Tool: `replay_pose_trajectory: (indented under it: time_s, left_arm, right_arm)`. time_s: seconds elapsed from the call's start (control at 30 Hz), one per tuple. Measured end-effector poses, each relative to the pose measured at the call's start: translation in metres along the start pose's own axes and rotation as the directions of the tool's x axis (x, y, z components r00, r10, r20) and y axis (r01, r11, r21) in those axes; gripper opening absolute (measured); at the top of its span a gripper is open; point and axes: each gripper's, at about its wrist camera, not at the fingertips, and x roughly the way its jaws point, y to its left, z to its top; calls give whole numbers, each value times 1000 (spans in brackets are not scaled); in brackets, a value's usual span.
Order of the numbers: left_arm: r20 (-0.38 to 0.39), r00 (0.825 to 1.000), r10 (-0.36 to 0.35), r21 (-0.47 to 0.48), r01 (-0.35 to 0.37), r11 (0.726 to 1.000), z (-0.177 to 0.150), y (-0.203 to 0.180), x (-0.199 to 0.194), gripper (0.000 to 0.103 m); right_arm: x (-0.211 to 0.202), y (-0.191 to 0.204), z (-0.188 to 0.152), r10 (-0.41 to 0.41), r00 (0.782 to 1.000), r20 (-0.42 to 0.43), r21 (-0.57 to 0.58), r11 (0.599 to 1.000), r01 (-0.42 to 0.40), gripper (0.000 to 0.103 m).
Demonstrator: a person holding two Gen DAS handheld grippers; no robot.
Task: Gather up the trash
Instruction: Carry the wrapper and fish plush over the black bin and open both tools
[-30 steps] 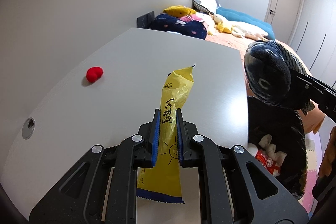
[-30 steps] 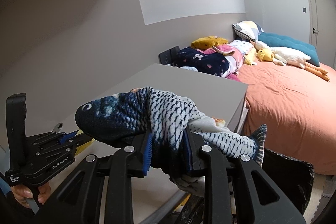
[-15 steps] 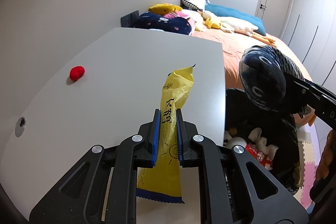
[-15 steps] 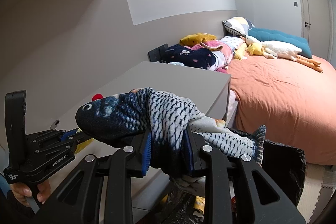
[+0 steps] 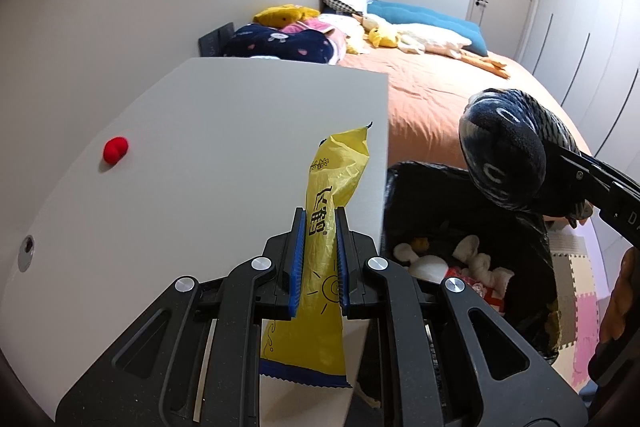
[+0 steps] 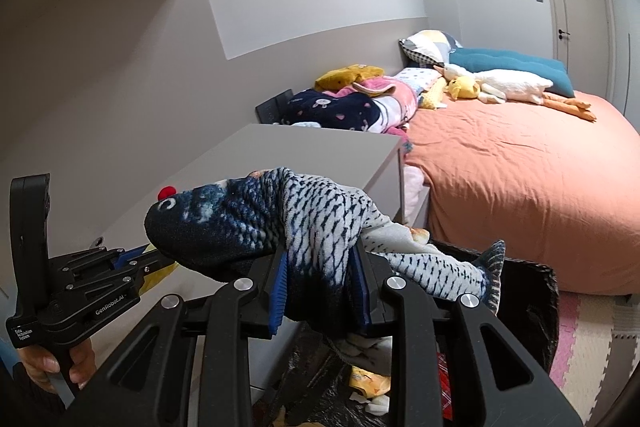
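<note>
Left wrist view: red ball (image 5: 115, 149) on table (image 5: 224, 131), bin bag (image 5: 532, 291) beside

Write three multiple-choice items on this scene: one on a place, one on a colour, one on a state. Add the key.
1. Where is the black trash bag?
A. on the bed
B. on the floor beside the white table
C. on the table

2. What colour is the small object on the table?
A. red
B. green
C. blue

3. The left gripper is
A. open
B. shut on nothing
C. shut on the yellow wrapper

Key: 1 B, it stands past the table's edge; 2 A, plainly red; 3 C, both pads press the wrapper.
</note>
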Motion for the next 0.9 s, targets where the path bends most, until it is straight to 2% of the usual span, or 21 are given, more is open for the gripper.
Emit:
replay_pose_trajectory:
  time_s: [0.9]
  left_arm:
    - [-34, 992, -118, 81, 120, 989, 9, -71, 26, 13]
  right_arm:
    - [-35, -74, -9, -120, 992, 26, 111, 987, 116, 31]
